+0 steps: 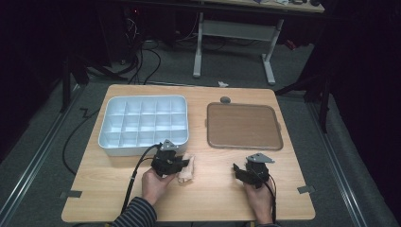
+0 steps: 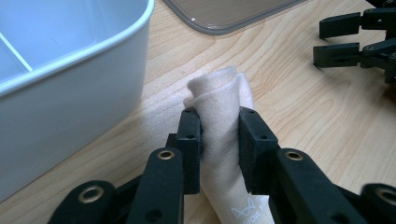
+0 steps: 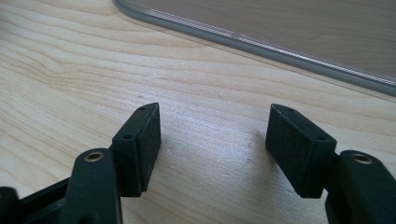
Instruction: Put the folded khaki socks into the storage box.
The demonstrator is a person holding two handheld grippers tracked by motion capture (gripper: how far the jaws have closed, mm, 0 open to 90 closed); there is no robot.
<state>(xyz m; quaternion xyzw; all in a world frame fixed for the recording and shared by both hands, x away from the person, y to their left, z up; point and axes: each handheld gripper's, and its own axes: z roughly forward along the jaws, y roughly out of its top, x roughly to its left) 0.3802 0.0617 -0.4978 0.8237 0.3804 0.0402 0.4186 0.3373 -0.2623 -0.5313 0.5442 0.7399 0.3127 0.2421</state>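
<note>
A rolled cream cloth [image 2: 223, 107] lies on the wooden table just right of the white divided box [image 1: 143, 124]. My left gripper [image 2: 219, 126] is shut on the cloth, both pads pressing into its sides; in the high view the left gripper [image 1: 180, 165] sits by the box's near right corner with the cloth [image 1: 187, 171] sticking out to the right. My right gripper [image 3: 214, 140] stands open over bare wood, nothing between its pads. In the high view the right gripper [image 1: 239, 171] rests below the brown tray [image 1: 243, 126].
The box's white wall [image 2: 70, 107] stands close on the left of the held cloth. The brown tray's rim [image 3: 261, 39] runs across the table just beyond my right gripper. A table frame and cables are on the floor behind the table.
</note>
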